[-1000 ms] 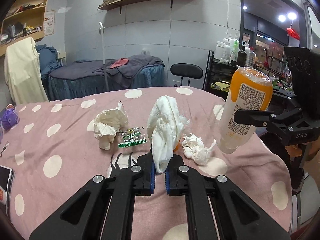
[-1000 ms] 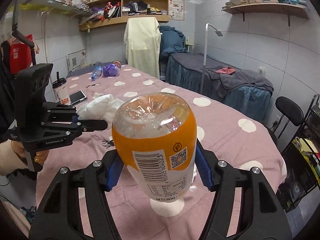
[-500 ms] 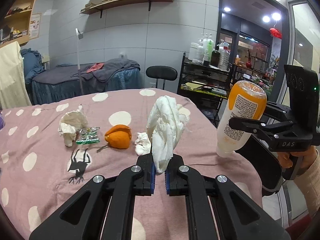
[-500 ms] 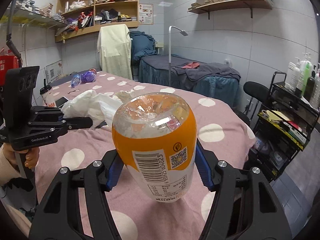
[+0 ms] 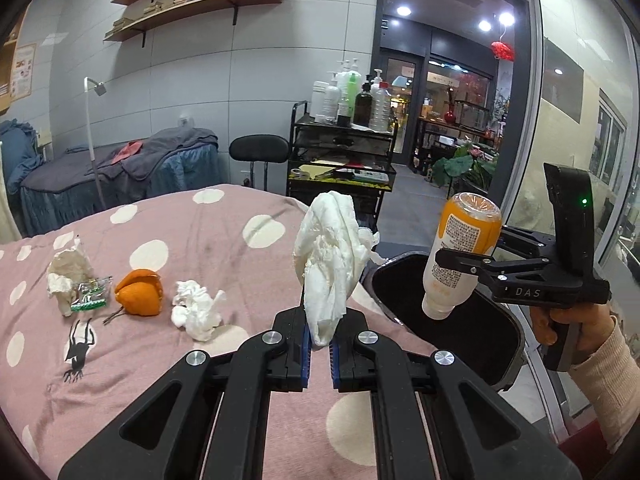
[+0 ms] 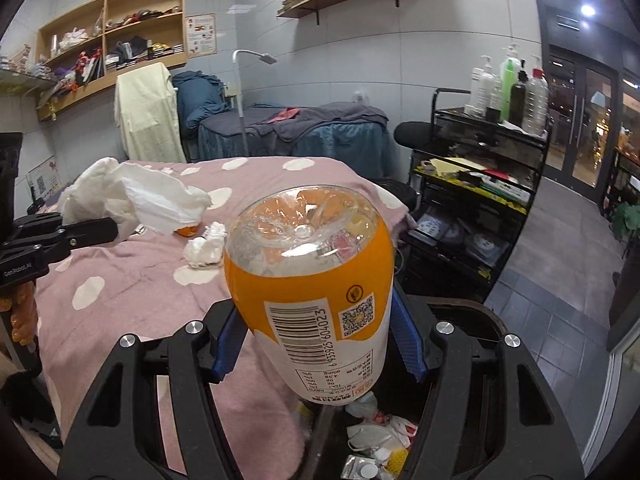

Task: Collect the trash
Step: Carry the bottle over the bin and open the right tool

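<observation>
Left gripper (image 5: pixel 319 354): fingers clamp a white tissue wad (image 5: pixel 330 264). Right gripper (image 6: pixel 316 350): fingers grip an inverted orange bottle (image 6: pixel 310 280), trash bin (image 6: pixel 478 312) directly below them.

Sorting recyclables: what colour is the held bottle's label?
Orange over white bottle, clearest in right wrist view.

The trash bin (image 5: pixel 460 320) mouth lies open just off the table (image 5: pixel 200 240) edge; only the bottle (image 5: pixel 460 256) in the right gripper (image 5: pixel 460 260) hangs over it — trash (image 6: pixel 380 436) already covers its floor; the black cart (image 5: pixel 340 160) stands behind, well apart.
</observation>
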A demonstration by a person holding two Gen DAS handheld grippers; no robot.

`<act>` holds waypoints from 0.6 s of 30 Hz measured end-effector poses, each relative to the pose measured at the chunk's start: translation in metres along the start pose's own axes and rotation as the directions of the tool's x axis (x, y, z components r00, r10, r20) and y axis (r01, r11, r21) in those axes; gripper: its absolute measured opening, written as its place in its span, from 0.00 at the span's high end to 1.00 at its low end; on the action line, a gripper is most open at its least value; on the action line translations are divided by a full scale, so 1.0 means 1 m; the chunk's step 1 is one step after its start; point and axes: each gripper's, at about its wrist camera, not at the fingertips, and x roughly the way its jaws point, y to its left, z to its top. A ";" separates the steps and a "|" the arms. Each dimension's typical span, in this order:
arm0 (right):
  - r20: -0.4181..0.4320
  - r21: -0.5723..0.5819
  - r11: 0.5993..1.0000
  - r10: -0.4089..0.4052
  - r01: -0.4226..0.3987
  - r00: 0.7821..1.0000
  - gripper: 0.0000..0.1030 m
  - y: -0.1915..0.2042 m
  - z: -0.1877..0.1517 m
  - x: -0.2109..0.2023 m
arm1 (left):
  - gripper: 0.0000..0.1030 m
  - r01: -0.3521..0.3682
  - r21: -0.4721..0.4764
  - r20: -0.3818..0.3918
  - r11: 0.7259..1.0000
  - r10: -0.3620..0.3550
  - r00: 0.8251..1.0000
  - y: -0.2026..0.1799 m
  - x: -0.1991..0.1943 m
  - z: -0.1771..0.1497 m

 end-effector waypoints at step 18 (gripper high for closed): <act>-0.407 0.308 0.893 -0.188 0.328 0.894 0.38 -0.109 -0.103 0.080 | 0.93 0.082 0.037 -0.034 0.996 -0.080 0.996 -0.048 0.024 -0.001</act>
